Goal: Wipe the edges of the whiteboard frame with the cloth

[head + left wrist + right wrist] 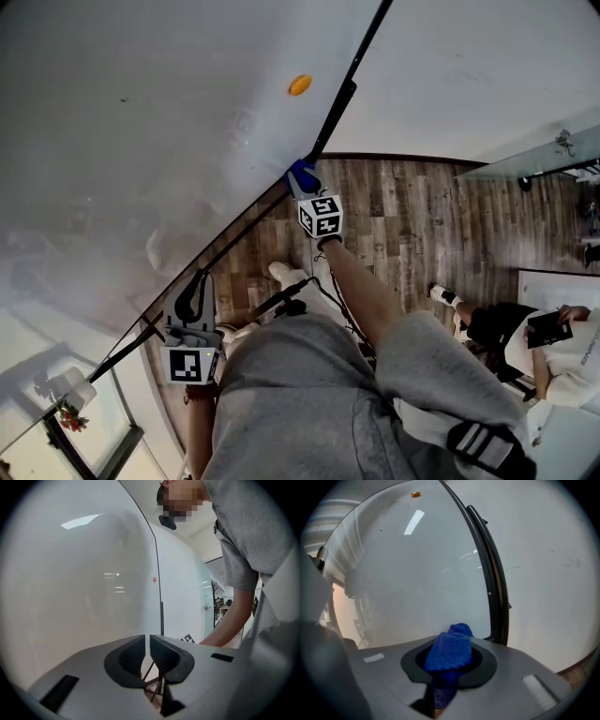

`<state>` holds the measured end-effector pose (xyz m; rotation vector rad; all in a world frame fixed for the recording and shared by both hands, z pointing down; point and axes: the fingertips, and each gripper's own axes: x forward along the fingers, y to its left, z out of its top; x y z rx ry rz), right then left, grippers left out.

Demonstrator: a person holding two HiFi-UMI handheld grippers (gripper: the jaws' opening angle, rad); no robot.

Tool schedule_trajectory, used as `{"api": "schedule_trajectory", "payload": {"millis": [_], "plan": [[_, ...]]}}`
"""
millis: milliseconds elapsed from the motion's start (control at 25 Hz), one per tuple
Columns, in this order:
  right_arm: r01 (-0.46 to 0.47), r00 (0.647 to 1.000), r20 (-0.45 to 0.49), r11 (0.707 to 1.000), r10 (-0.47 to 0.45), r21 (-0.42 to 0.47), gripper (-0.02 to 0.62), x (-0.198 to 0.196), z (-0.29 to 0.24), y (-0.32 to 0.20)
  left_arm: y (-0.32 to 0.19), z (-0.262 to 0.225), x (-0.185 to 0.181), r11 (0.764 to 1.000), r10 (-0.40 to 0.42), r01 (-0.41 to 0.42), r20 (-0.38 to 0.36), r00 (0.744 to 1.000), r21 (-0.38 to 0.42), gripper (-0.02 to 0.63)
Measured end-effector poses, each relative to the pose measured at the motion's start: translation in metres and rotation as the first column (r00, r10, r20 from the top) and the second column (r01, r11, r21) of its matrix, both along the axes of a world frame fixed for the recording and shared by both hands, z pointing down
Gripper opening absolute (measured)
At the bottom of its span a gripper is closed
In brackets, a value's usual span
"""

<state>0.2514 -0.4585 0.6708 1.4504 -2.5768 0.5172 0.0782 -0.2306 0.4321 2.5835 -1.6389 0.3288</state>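
The whiteboard (141,141) fills the upper left of the head view, bordered by a thin black frame (335,111). My right gripper (301,178) is shut on a blue knitted cloth (300,172) and holds it against the frame's lower right corner. In the right gripper view the cloth (451,649) bulges out between the jaws, just left of the black frame edge (486,569). My left gripper (192,294) sits at the board's bottom edge further left. Its jaws (147,654) are pressed nearly together with nothing between them, and the frame edge (158,573) runs up ahead.
An orange magnet (299,84) sticks to the board near the right edge. A person (553,352) sits on the wooden floor (412,216) at the right. A glass panel (94,441) stands at the lower left. White wall (487,66) lies beyond the frame.
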Motion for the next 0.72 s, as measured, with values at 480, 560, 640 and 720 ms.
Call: {"api": "schedule_trajectory", "payload": {"millis": [480, 560, 640, 720], "plan": [[-0.051, 0.999, 0.019, 0.998, 0.051, -0.022, 0.080, -0.019, 0.000, 0.013, 0.017, 0.008, -0.034, 0.996, -0.036, 0.037, 0.011, 0.999, -0.081, 0.038], [-0.058, 0.998, 0.020, 0.998, 0.059, -0.023, 0.080, -0.023, 0.001, 0.016, 0.018, 0.008, -0.039, 0.996, -0.030, 0.032, 0.014, 0.999, -0.082, 0.038], [-0.066, 0.998, 0.021, 0.997, 0.067, -0.025, 0.080, -0.027, 0.001, 0.020, 0.021, 0.009, -0.046, 0.996, -0.026, 0.027, 0.014, 1.000, -0.086, 0.038], [-0.072, 0.997, 0.022, 0.997, 0.073, -0.029, 0.080, -0.031, 0.001, 0.024, 0.024, 0.009, -0.051, 0.996, -0.021, 0.022, 0.014, 1.000, -0.082, 0.038]]}}
